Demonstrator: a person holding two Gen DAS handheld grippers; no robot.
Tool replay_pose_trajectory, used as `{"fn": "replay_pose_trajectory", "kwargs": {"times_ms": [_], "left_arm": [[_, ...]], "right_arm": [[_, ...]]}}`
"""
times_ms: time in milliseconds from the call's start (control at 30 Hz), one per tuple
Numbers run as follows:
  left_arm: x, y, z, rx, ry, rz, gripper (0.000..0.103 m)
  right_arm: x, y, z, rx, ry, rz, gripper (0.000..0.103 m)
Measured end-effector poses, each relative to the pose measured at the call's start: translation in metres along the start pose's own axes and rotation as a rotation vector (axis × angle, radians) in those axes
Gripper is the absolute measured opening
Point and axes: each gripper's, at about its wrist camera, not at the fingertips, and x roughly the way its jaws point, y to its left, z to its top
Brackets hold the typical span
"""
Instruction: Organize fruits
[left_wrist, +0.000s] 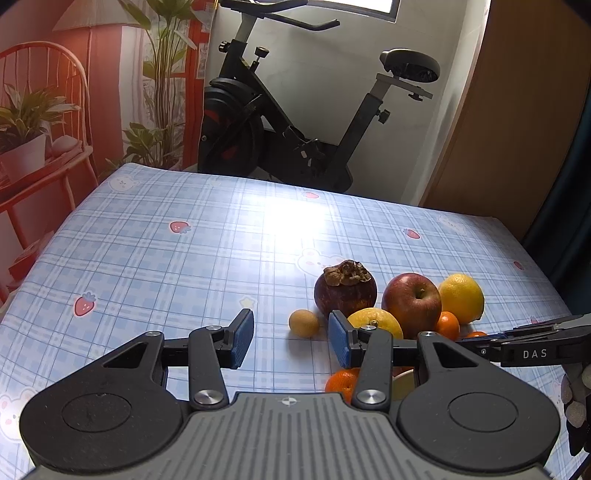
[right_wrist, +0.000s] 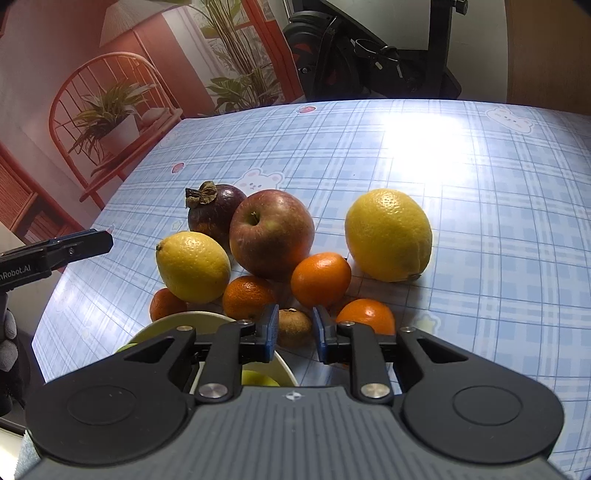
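- Right gripper (right_wrist: 294, 328) clamped on a small brown fruit (right_wrist: 294, 327), blue pads against its two sides, just above the rim of a pale bowl (right_wrist: 207, 318)
- Left gripper (left_wrist: 291, 334) parted and holding nothing, hovering over the blue checked tablecloth (left_wrist: 166, 258) just left of the fruit pile
- Pile gathered near the table's right side in the left wrist view: dark purple mangosteen (right_wrist: 214, 212) at the back, red apple (right_wrist: 271, 234) touching it, one lemon (right_wrist: 193, 266) in front left, a larger lemon (right_wrist: 388, 234) set slightly apart on the right
- Small oranges tucked in front of the apple: one (right_wrist: 320, 279) leaning against it, another (right_wrist: 248, 296) beside, a third (right_wrist: 366, 315) by the right finger, a fourth (right_wrist: 166, 304) under the left lemon
- Small yellow round fruit (left_wrist: 303, 323) lying alone, just left of the mangosteen
- Yellow-green fruit (right_wrist: 258, 378) already in the bowl, mostly hidden
- Black exercise bike (left_wrist: 280, 122) standing beyond the table
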Motion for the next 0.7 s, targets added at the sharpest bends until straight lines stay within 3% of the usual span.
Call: {"fn": "replay_pose_trajectory", "kwargs": {"times_ms": [367, 467, 700], "left_arm": [[0.005, 0.004, -0.001, -0.015, 0.015, 0.000, 0.048], [0.005, 0.004, -0.001, -0.015, 0.020, -0.003, 0.048], [0.005, 0.004, -0.002, -0.013, 0.021, -0.003, 0.048]], "right_arm": [[0.008, 0.008, 0.006, 0.028, 0.043, 0.030, 0.022], [0.012, 0.006, 0.007, 0.070, 0.062, 0.032, 0.027], [0.017, 0.007, 0.008, 0.135, 0.067, 0.034, 0.027]]}}
